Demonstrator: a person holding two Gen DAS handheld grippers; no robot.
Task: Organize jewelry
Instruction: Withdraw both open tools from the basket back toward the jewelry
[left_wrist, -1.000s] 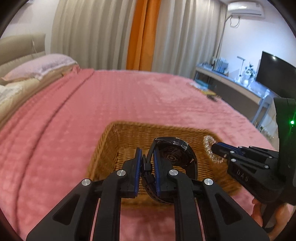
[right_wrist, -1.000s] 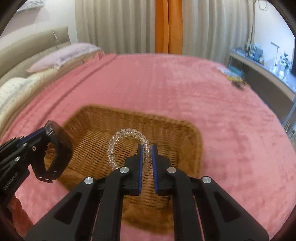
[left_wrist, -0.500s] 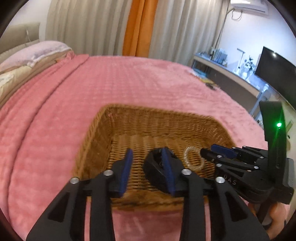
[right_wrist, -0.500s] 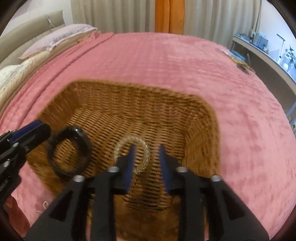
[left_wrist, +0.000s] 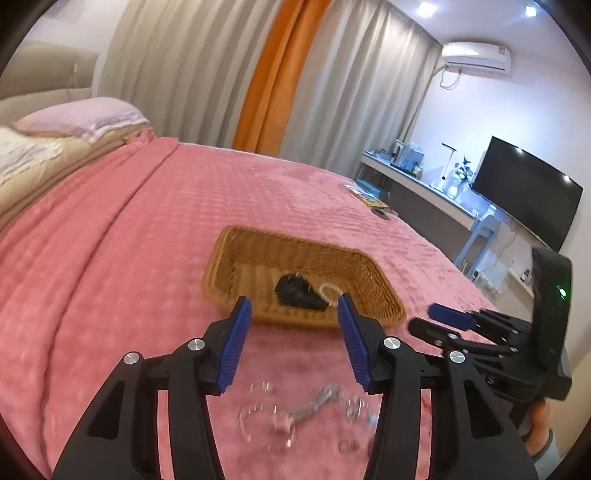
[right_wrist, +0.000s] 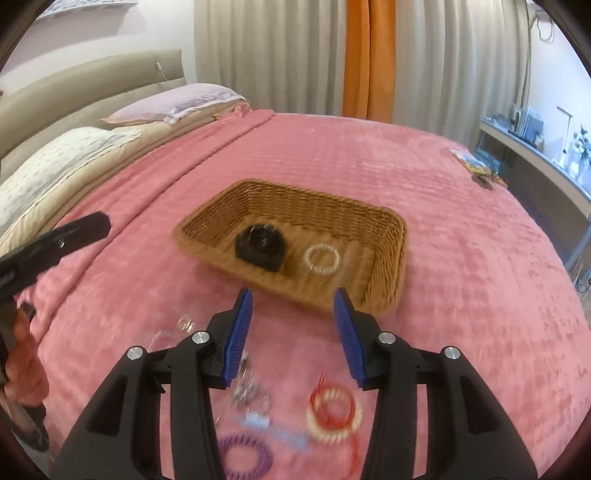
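Note:
A wicker basket (left_wrist: 236, 258) (right_wrist: 388, 229) sits on the pink bedspread. Inside lie a black watch (left_wrist: 299, 291) (right_wrist: 260, 243) and a clear bead bracelet (left_wrist: 330, 290) (right_wrist: 321, 258). My left gripper (left_wrist: 293, 343) is open and empty, held back from the basket's near rim, above loose silver jewelry (left_wrist: 295, 410). My right gripper (right_wrist: 291, 332) is open and empty, also short of the basket. Below it lie a red-and-cream bracelet (right_wrist: 334, 413), a purple coil band (right_wrist: 243, 456) and silver pieces (right_wrist: 247, 387). The right gripper also shows in the left wrist view (left_wrist: 439, 317).
Pillows (right_wrist: 173, 103) and a headboard (right_wrist: 74, 96) lie at the far left. A desk with a monitor (left_wrist: 528, 192) stands to the right. Small items (right_wrist: 476, 166) lie at the bed's far right edge. Curtains (left_wrist: 280, 74) hang behind.
Both grippers let go of the watch and the bracelet into the basket, opened wide, and pulled back and up. Loose jewelry on the bedspread has come into view below them.

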